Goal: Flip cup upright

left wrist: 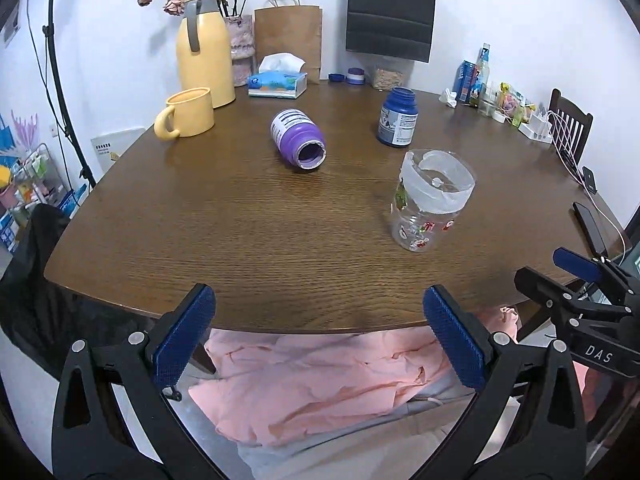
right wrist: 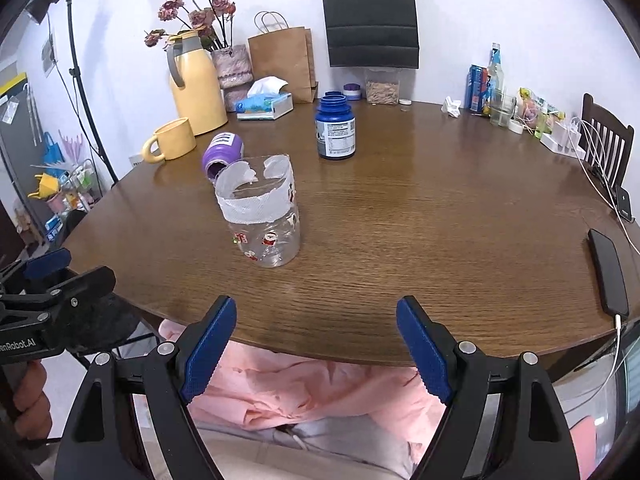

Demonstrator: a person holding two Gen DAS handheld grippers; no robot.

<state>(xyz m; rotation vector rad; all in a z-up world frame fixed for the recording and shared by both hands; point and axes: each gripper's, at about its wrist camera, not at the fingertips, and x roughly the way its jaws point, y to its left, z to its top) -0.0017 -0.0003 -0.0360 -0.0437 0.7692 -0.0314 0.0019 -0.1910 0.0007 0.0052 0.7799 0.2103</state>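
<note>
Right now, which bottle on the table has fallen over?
The purple bottle lies on its side, its open mouth showing. The blue bottle and clear jar stand upright.

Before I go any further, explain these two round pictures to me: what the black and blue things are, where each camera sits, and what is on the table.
No robot here: a person holds a pair of hand-held tongs in each hand. A wide-angle camera on each pair looks forward along its two blue-padded fingers, which bends the picture round.

The left camera's view shows the left tongs open and empty at the bottom. The right camera's view shows the right tongs, also open and empty. Each pair also peeks into the other's picture at the edge.

On the brown wooden table stand a clear plastic cup with a white band, mouth up, a dark blue bottle and a yellow mug. A purple bottle lies on its side. Further back are a yellow jug, a tissue box and paper bags.

Nothing is held yet.
</note>
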